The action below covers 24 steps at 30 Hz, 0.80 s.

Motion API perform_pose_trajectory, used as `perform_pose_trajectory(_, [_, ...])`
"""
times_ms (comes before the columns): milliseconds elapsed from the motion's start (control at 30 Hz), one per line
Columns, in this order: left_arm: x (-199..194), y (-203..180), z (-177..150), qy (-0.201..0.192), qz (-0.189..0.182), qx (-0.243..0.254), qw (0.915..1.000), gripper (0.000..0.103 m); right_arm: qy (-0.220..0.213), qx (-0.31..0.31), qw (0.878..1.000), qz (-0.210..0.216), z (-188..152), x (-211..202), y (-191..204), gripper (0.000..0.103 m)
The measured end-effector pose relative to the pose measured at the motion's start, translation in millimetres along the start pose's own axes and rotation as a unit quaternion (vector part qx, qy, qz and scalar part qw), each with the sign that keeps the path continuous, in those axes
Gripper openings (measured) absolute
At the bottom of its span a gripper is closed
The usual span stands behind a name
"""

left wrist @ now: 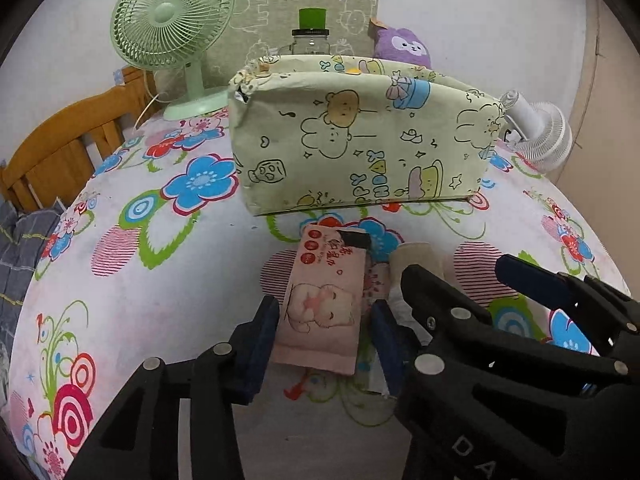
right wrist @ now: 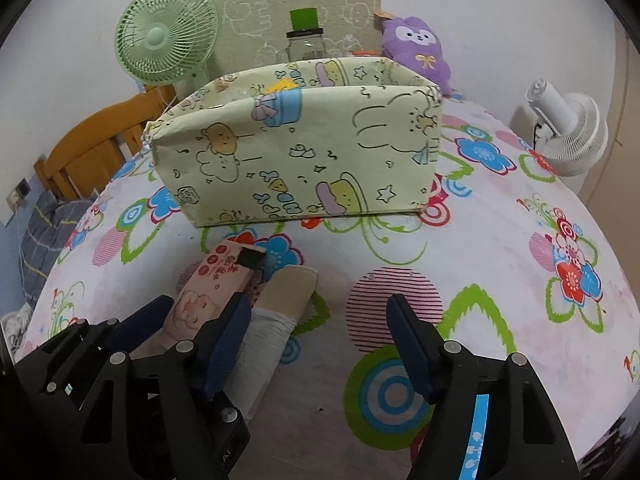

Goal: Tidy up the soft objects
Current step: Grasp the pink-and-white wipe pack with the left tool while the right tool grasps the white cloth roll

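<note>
Jaws of the left gripper [left wrist: 326,338] stand either side of a pink tissue pack [left wrist: 324,300] at lower centre; whether the pads press on it cannot be told. Beside it, the right gripper [right wrist: 320,346] gapes over bare floral sheet [right wrist: 500,280], a rolled sock [right wrist: 276,304] just left of its pad. Above sits the fabric bin [right wrist: 296,156].

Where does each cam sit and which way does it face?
Left wrist: on the left gripper, angled down along its fingers, which flank the pink wipes pack; the right gripper's fingers cross the lower right.
Right wrist: on the right gripper, angled down over the flowered bedsheet, one finger beside a rolled sock; the left gripper intrudes lower left.
Shared: wipes pack, sock, cartoon-print fabric bin, green fan.
</note>
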<state>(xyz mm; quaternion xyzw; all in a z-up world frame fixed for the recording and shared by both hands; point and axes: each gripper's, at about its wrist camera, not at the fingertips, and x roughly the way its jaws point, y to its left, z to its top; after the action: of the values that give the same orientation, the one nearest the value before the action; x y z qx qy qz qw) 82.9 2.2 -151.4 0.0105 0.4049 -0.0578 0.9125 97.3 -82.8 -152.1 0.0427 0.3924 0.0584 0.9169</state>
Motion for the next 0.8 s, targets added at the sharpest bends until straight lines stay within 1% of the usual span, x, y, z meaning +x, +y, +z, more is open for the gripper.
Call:
perform_pose_trajectory(67, [-0.2,-2.0,0.3,0.001,-0.001,-0.001,1.0000,0.048,0.001,0.005,1.000,0.001,0.1,-0.6,-2.9,0.074])
perform_pose_trajectory(200, [-0.3,-0.7,0.2,0.001,-0.001,0.003,1.0000,0.048,0.006,0.006,1.000,0.013,0.5,1.1,-3.5,0.068])
perform_pose_trajectory(300, [-0.3,2.5,0.5,0.002,0.005,0.007,1.0000,0.049,0.008,0.003,1.000,0.023,0.5,2.9,0.3,0.065])
perform_pose_trajectory(367, [-0.4,4.6,0.5,0.000,0.007,0.014,0.9999,0.051,0.009,-0.003,1.000,0.026,1.0,4.6,3.8,0.059])
perform_pose_trajectory(433, [0.2,6.6,1.1,-0.001,0.008,0.017,0.9998,0.052,0.011,-0.011,1.000,0.025,1.7,7.2,7.8,0.046])
perform_pose_trajectory(467, [0.4,6.7,1.5,-0.001,0.008,0.021,0.9997,0.052,0.013,-0.010,0.999,0.028,2.3,9.5,8.7,0.046])
perform_pose_trajectory(567, [0.0,4.9,1.6,-0.005,0.014,0.037,0.9992,0.054,0.021,-0.009,0.999,0.026,4.1,15.7,9.8,0.038])
perform_pose_trajectory(600, [0.7,5.6,2.1,-0.004,0.012,0.036,0.9993,0.054,0.019,-0.011,1.000,0.021,4.3,16.1,10.3,0.035])
perform_pose_trajectory(667, [2.3,8.3,3.8,-0.001,0.008,0.028,0.9996,0.057,0.019,-0.012,0.999,0.026,5.1,16.8,11.1,0.032])
perform_pose_trajectory(800, [5.3,10.1,7.1,0.003,0.004,0.019,0.9998,0.057,0.017,-0.013,0.999,0.030,8.0,17.6,11.3,0.024])
